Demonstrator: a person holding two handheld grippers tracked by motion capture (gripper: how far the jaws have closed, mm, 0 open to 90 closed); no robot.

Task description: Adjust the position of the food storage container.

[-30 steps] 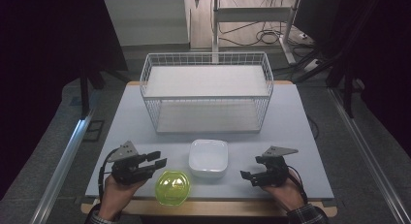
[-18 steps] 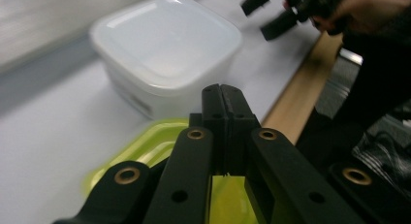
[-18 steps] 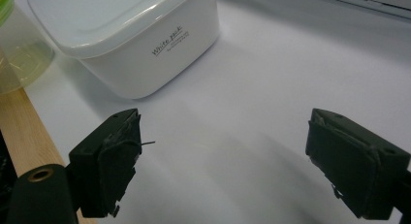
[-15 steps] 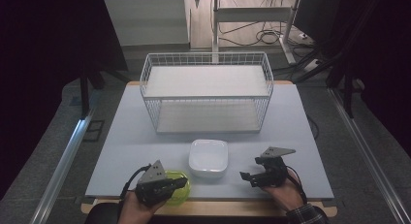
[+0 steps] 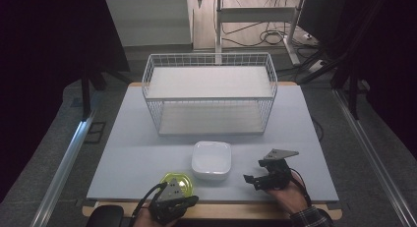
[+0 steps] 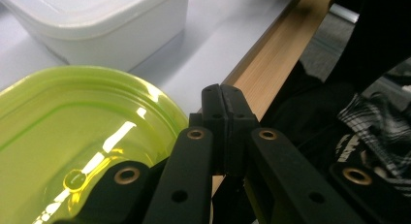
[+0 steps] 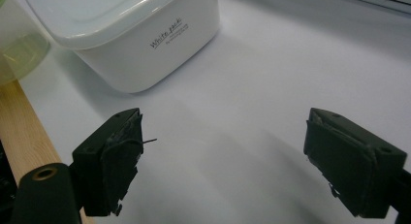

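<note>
A lime-green translucent container sits near the table's front edge, left of a white lidded container. My left gripper hovers over the green container's near side. Along its jaws, the left gripper is shut with nothing between the pads, just beside the green container's rim and over the wooden table edge. My right gripper stands open to the right of the white container. In its own view the right gripper has bare table between its wide jaws, and the white container lies ahead.
A white wire basket stands on its side at the back of the pale blue table top. Bare surface lies between the basket and the two containers. Dark floor and metal rails flank the table.
My left gripper has moved right and toward the front edge, now covering the green container's near side, and its jaws have shut. The right gripper has kept still.
</note>
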